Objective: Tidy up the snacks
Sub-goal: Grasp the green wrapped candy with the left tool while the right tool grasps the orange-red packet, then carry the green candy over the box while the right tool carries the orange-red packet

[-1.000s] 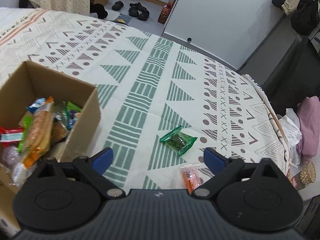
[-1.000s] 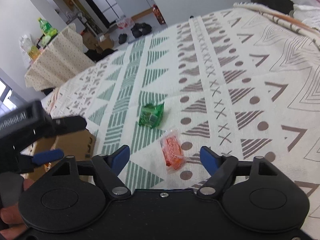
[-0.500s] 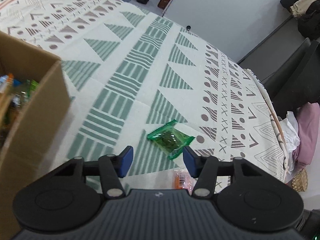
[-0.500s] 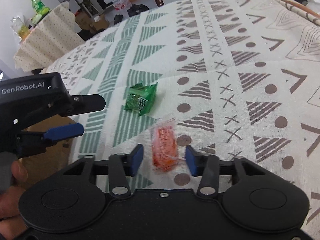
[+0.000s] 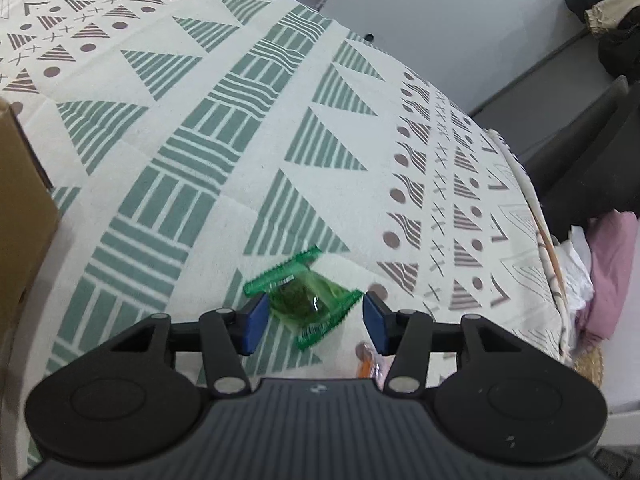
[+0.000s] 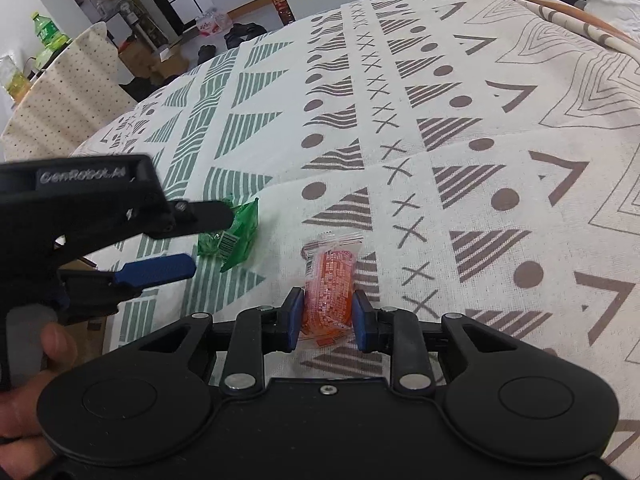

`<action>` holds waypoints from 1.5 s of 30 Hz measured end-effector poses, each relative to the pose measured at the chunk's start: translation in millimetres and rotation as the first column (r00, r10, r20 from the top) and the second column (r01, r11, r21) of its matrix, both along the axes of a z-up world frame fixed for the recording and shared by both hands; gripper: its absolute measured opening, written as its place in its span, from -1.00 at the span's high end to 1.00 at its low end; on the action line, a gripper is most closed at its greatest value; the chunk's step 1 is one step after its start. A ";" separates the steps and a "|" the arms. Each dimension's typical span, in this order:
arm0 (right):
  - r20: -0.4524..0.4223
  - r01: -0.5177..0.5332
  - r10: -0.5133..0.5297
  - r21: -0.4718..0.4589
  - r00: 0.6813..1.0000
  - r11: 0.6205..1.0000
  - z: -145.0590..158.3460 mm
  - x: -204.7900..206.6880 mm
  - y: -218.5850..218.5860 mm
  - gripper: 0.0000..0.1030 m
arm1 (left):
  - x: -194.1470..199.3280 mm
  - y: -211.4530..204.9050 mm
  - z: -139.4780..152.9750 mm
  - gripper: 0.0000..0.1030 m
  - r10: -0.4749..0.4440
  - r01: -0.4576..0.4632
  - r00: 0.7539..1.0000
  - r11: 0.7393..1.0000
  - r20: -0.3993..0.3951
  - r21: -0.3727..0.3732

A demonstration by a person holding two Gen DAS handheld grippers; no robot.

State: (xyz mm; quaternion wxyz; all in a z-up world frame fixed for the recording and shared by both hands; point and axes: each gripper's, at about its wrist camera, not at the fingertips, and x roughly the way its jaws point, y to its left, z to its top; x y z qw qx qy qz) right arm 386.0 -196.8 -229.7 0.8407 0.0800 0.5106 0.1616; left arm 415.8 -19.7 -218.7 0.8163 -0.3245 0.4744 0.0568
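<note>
Now both grippers close in on the last loose snacks.
Right gripper (image 6: 325, 318) has just pinched the orange packet (image 6: 329, 286); left gripper (image 5: 312, 322) straddles the green packet (image 5: 302, 296) without gripping. Neither is lifted toward the cardboard box (image 5: 20, 216) at left.

A green snack packet (image 5: 306, 298) is lying flat on the patterned cloth, its crimped ends pointing toward ten and four o'clock, dark contents showing through the clear film. An orange snack packet (image 6: 329, 284) is lying at about four o'clock from it, near but apart, running lengthwise toward twelve, its clear sealed end farthest away. In the right wrist view the green one is showing a barcode label.
</note>
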 end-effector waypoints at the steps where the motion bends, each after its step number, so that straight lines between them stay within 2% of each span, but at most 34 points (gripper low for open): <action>1: -0.001 0.002 -0.002 0.004 1.000 1.000 -0.3 0.7 -0.7 0.49 | 2.3 0.4 -1.0 0.01 0.006 -0.006 1.000 1.000 -0.005 0.001; 14: -0.006 0.037 -0.037 0.039 0.999 0.999 -2.4 13.1 -8.6 0.48 | 26.4 -2.9 -6.5 -0.03 0.084 -0.083 0.996 0.996 -0.028 0.044; 17: -0.006 0.033 -0.032 0.043 0.999 0.999 -2.2 13.9 -9.1 0.46 | 28.4 -7.8 -9.1 -0.05 0.092 -0.089 0.995 0.993 -0.046 0.076; 21: -0.012 0.032 -0.032 0.059 0.999 0.998 -2.8 15.0 -12.1 0.45 | 27.8 -10.2 -8.3 -0.05 0.082 -0.070 0.993 0.989 -0.082 0.130; 27: -0.012 0.026 -0.025 0.059 1.000 0.998 -2.3 15.2 -11.4 0.44 | 21.6 -20.1 -9.9 -0.06 0.027 -0.010 0.994 0.987 -0.106 0.160; 32: -0.013 0.016 -0.015 0.057 1.000 0.998 -1.9 12.9 -11.7 0.45 | 12.3 -21.7 -8.8 0.31 0.030 -0.012 0.993 0.987 -0.112 0.162; 37: 0.010 -0.012 0.011 0.043 1.000 0.999 0.7 7.7 -9.5 0.53 | 1.1 -17.9 3.9 0.35 0.034 -0.020 0.996 0.985 -0.080 0.173; 45: 0.034 -0.023 0.019 0.125 0.999 0.992 15.9 3.4 -8.7 0.56 | -20.1 -1.5 31.8 0.35 0.060 -0.053 0.998 0.980 -0.034 0.194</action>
